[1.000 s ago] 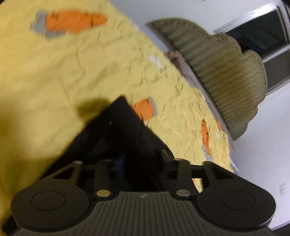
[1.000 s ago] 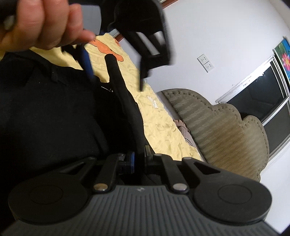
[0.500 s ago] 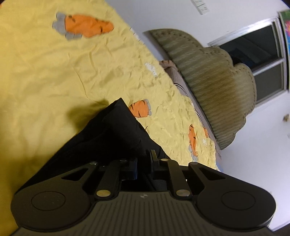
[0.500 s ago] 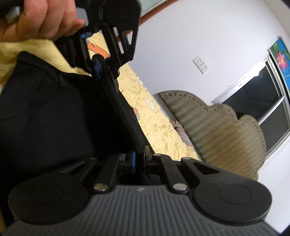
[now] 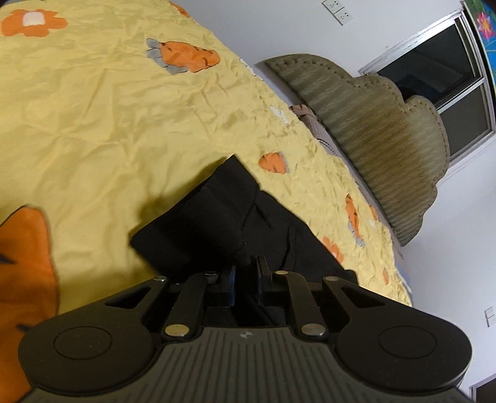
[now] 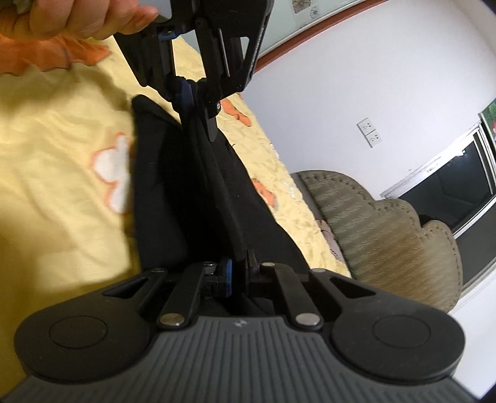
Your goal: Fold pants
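Broadly, item one: a yellow bedspread printed with orange carrots and flowers, wrinkled, largely bare to the left and ahead of the grippers; its far edge meets a padded olive headboard under a white wall, with a dark window beyond. Item two: black pants, lying on the spread as a long strip, one squared end reaching forward past the left gripper, yellow cloth open on both sides of it. Left gripper: jaws pressed together, pinching an edge of the pants. Right gripper: jaws likewise closed, nipping a raised ridge of the same black fabric. In the right wrist view that ridge runs taut from the right gripper up to the left gripper, which a hand holds at the top of the frame, the pants lying below between the two tools.
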`<act>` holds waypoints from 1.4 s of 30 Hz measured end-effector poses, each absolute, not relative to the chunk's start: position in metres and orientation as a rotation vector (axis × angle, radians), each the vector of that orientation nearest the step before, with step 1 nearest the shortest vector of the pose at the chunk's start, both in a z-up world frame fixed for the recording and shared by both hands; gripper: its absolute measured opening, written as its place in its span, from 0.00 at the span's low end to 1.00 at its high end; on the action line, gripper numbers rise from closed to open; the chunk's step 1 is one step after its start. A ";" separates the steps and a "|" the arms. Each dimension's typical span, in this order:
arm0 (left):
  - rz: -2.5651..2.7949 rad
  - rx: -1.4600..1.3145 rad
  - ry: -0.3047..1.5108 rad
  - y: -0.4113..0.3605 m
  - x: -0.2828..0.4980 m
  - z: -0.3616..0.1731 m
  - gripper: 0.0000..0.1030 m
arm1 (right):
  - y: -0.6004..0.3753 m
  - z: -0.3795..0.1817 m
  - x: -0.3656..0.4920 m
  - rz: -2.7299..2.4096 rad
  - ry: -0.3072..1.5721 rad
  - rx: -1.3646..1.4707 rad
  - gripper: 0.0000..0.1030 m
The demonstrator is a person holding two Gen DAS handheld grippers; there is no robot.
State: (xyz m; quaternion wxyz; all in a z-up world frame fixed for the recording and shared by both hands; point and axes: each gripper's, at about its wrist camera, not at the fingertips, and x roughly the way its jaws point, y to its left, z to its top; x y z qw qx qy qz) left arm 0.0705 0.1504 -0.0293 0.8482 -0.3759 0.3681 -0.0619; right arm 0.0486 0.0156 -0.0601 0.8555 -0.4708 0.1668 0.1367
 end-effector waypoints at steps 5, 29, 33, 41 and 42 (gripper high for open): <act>-0.129 -0.760 0.774 0.150 0.057 -0.027 0.12 | 0.019 -0.060 0.036 0.299 0.374 -0.978 0.05; -0.019 -0.406 0.714 0.111 0.046 0.025 0.13 | -0.095 -0.018 0.027 0.235 0.498 -0.534 0.27; -0.171 -0.352 0.764 0.064 0.070 0.024 0.13 | -0.181 -0.003 0.043 0.017 0.526 -0.279 0.27; -0.342 -0.200 0.922 -0.023 0.095 -0.014 0.13 | -0.361 0.024 0.107 -0.317 0.583 0.007 0.43; -0.353 -0.171 0.923 -0.030 0.091 -0.018 0.13 | -0.379 0.024 0.115 -0.336 0.595 0.034 0.45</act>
